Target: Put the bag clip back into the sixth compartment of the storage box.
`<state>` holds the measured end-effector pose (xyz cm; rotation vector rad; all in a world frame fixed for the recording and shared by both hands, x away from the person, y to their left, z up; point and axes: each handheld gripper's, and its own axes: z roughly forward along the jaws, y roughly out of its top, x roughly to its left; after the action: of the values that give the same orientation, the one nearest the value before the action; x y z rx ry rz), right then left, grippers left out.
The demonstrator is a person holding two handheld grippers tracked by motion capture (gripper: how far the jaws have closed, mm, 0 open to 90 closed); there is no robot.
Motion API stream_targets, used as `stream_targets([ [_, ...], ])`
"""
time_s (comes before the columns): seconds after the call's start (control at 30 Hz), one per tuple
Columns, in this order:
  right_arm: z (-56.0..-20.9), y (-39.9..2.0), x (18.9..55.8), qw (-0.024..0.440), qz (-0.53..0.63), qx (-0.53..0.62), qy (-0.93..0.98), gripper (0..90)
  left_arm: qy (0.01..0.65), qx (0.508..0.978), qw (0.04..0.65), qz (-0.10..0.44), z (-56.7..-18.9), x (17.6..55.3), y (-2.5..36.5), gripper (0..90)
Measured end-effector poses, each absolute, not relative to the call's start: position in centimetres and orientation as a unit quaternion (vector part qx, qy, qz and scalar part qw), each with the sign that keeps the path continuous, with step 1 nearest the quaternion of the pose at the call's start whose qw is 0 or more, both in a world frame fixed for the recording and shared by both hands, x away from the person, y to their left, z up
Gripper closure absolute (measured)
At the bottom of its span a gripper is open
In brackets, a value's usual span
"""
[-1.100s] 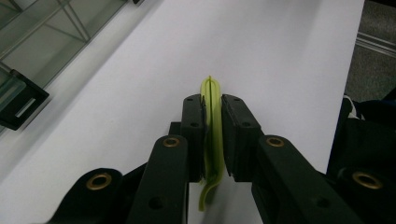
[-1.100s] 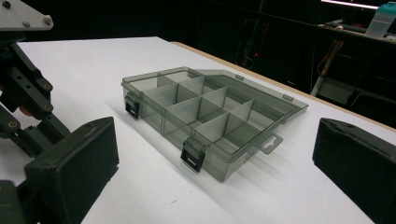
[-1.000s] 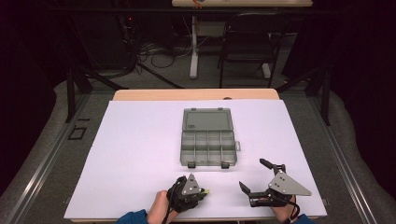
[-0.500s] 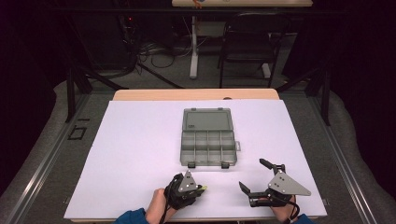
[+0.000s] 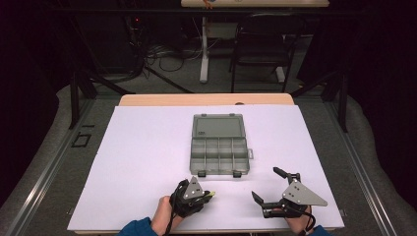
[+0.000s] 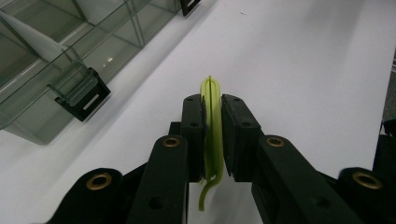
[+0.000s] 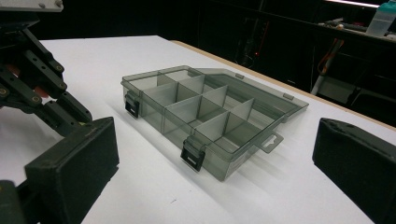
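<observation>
Left tongs clamped on a thin yellow-green rubbery strip, low over the white desk. Right tongs spread wide. Open smoky-grey plastic compartment box sits mid-desk, just beyond both.

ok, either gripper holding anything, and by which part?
Left gripper clamps a thin yellow-green strip across its middle, both ends poking out. Right gripper is open, holding nothing.

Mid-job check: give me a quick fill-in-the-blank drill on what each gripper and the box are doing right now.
1. The left gripper is shut on a thin yellow-green ____ strip.
2. The right gripper has its jaws ____.
3. The lid of the clear grey plastic compartment box lies ____.
4. Every compartment in that box is ____.

Missing words: rubbery; open; open; empty
</observation>
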<state>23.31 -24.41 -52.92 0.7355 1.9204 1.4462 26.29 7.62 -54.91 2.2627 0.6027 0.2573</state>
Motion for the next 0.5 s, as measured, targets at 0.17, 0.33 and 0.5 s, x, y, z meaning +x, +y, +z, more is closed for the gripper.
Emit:
stream_targets([
  [0.17, -52.9, -24.46, 23.28, 0.31, 0.549, 0.278, 0.725, 0.0, 0.241, 0.884, 0.386, 0.104, -54.91, 26.52, 7.86, 80.0],
  [0.33, -52.92, -24.4, 23.32, 0.31, 0.549, 0.278, 0.724, 0.0, 0.245, 0.881, 0.389, 0.108, -54.77, 26.62, 8.12, 80.0],
  [0.5, -52.93, -24.37, 23.32, 0.311, 0.549, 0.278, 0.724, 0.0, 0.247, 0.879, 0.394, 0.111, -54.44, 26.74, 8.33, 80.1],
])
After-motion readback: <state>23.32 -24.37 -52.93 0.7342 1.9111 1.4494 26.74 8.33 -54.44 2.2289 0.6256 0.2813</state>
